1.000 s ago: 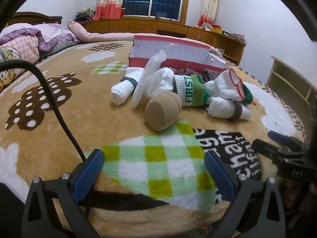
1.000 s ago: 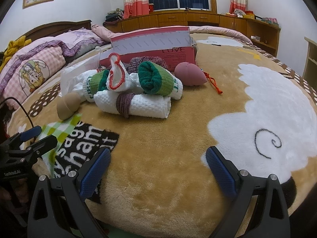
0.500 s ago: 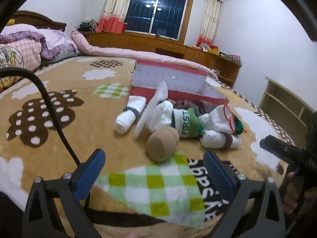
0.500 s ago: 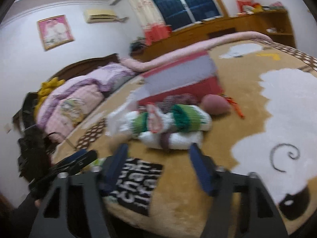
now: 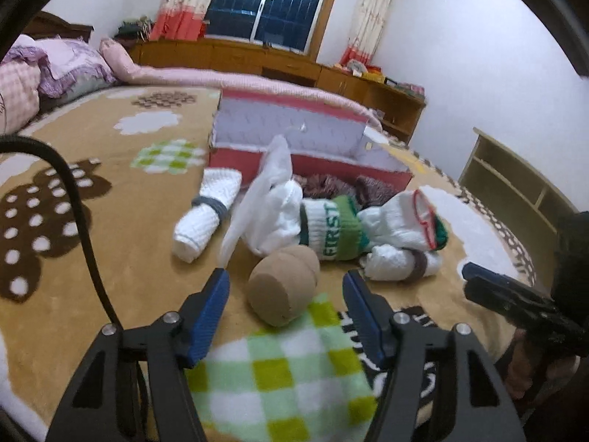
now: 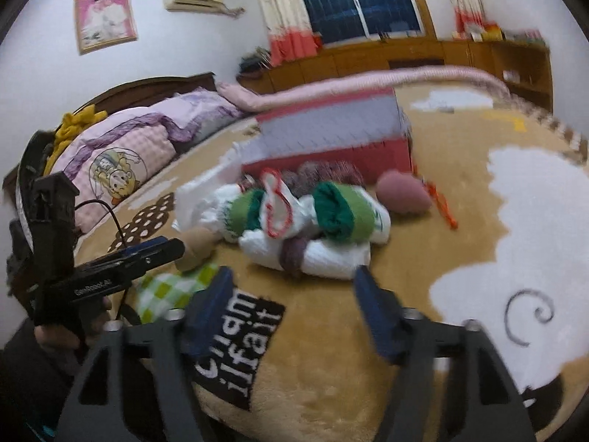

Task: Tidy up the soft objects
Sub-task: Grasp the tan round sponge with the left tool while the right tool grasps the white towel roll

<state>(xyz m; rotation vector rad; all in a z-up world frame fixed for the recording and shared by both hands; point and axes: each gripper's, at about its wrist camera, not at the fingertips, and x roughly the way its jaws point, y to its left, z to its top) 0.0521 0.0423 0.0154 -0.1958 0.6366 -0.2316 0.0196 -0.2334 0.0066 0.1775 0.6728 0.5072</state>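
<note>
A pile of soft things lies on the bed blanket (image 5: 73, 258) in front of an open red box (image 5: 294, 140): a tan sponge (image 5: 281, 287), a white rolled towel (image 5: 208, 219), a green-and-white "FIRST" sock roll (image 5: 333, 228), a white glove with red trim (image 5: 405, 221) and a towel with a purple band (image 6: 305, 258). A pink sponge (image 6: 403, 197) lies to the right. My left gripper (image 5: 285, 294) is open, its blue fingers on either side of the tan sponge, just short of it. My right gripper (image 6: 292, 296) is open, just short of the banded towel.
Pillows (image 6: 121, 154) lie at the bed's head on the left. A wooden shelf (image 5: 515, 184) stands off the bed's right side. A clear plastic bag (image 5: 261, 191) sticks up from the pile. A black cable (image 5: 81, 221) crosses the left wrist view.
Both grippers have moved forward toward the pile and their fingers have narrowed. The left one now frames the tan sponge; the right one has swung left and closer to the banded towel.
</note>
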